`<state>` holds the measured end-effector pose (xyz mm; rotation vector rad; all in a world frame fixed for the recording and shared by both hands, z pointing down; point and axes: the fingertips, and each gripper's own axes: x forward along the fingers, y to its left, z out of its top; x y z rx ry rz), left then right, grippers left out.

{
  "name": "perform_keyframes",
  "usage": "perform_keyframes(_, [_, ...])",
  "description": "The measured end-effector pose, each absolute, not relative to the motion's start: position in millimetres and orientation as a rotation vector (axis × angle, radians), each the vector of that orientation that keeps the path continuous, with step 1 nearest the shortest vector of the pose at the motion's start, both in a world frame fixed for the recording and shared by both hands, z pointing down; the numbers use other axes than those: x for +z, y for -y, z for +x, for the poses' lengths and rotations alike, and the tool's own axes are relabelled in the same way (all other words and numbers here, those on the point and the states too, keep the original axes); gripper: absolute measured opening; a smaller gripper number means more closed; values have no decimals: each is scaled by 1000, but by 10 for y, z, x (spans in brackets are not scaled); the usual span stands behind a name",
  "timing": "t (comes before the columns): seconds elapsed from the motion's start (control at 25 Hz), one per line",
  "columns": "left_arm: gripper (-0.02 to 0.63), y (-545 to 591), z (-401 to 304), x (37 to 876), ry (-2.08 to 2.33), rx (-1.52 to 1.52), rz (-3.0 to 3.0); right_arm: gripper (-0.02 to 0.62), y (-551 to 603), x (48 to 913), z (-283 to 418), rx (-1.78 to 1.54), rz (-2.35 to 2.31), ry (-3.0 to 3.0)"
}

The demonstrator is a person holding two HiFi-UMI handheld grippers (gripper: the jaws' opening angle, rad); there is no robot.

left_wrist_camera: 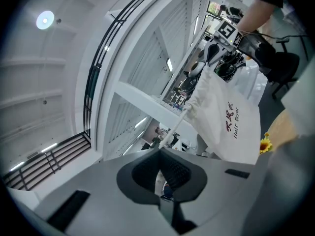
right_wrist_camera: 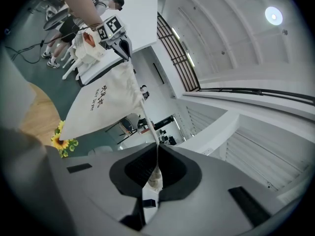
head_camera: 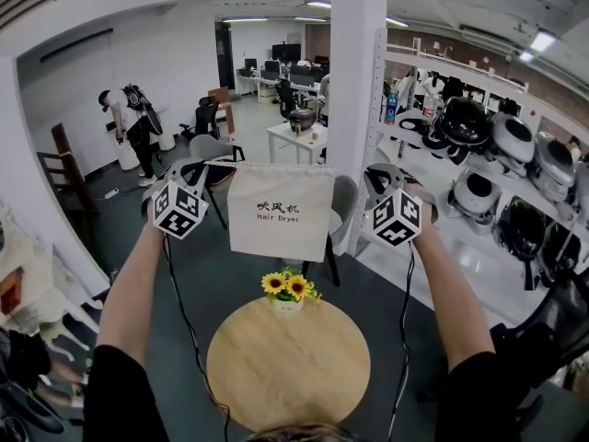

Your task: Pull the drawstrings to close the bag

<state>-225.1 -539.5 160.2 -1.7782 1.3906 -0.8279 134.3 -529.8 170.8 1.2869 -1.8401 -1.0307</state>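
Note:
A white cloth bag (head_camera: 280,212) printed "Hair Dryer" hangs in the air between my two grippers, above the table. My left gripper (head_camera: 204,169) is shut on the left drawstring (left_wrist_camera: 175,126), which runs taut from its jaws up to the bag's gathered corner (left_wrist_camera: 193,106). My right gripper (head_camera: 375,177) is shut on the right drawstring (right_wrist_camera: 147,122), which leads to the bag's other top corner (right_wrist_camera: 132,69). In the left gripper view the bag (left_wrist_camera: 227,124) hangs at the right. In the right gripper view the bag (right_wrist_camera: 103,104) hangs at the left.
Below the bag stands a round wooden table (head_camera: 287,368) with a small pot of sunflowers (head_camera: 289,289) at its far edge. A white pillar (head_camera: 357,81) rises behind. Shelves with helmets (head_camera: 502,155) line the right. Chairs (head_camera: 210,151) and a person (head_camera: 129,122) are at the back left.

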Motion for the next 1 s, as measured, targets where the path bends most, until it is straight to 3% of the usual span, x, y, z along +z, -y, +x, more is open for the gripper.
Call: perform_keyframes(1.0, [15, 5347, -2429, 1549, -1448, -792, -1813, 9, 5334, 1689, 1506, -987, 1316, 1869])
